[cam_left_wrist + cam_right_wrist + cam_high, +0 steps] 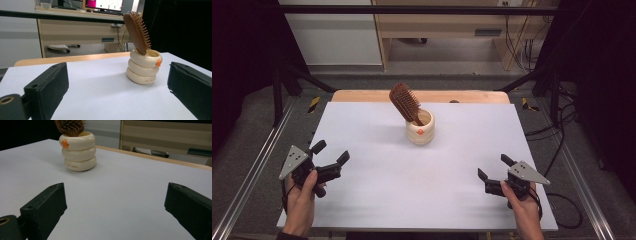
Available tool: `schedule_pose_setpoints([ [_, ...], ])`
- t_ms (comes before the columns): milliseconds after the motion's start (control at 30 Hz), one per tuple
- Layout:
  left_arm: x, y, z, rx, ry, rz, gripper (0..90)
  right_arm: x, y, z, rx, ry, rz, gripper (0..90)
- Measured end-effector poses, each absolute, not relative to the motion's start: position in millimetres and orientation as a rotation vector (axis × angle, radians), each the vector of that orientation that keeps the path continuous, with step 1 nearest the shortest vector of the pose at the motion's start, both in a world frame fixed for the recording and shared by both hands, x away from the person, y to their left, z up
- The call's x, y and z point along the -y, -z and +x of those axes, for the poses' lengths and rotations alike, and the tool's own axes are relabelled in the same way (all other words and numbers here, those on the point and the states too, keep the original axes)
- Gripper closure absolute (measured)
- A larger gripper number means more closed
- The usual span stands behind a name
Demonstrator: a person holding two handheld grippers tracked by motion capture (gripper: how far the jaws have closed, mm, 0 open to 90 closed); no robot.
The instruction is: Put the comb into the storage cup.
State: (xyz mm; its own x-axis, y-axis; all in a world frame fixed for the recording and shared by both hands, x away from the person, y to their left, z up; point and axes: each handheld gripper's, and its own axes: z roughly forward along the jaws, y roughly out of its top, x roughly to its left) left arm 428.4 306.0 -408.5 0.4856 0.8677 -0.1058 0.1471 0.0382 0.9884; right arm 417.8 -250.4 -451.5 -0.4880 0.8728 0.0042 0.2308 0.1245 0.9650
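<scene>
High view puts the cream ringed cup (420, 128) a little past the middle of the white desk (377, 200), toward twelve o'clock, with the wooden hairbrush (406, 102) standing handle-down in it and its bristled head leaning up and out toward ten o'clock. The left tool (332, 156) sits near the seven o'clock corner and the right tool (494, 167) near five o'clock; both are released, jaws spread wide with nothing between them, and both are well apart from the cup. Judging by that, the step in hand is a reach for the brush. To do it well, one tool should probably close on the flat wooden back of the head or on the neck just above the rim, across its thin sides, while the other steadies the cup, since a tilted pull could tip the light cup over. Lifting along the brush's own lean, not straight up, should keep the handle from catching the rim.
</scene>
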Motion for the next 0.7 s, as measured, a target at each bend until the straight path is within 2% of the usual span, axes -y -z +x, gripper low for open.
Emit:
schedule_pose_setpoints([
  [700,-310.0,429.8,412.6,-0.918,-0.697,1.480,3.3,251.4,452.2,419.0,-1.804,-1.386,1.070,3.8],
])
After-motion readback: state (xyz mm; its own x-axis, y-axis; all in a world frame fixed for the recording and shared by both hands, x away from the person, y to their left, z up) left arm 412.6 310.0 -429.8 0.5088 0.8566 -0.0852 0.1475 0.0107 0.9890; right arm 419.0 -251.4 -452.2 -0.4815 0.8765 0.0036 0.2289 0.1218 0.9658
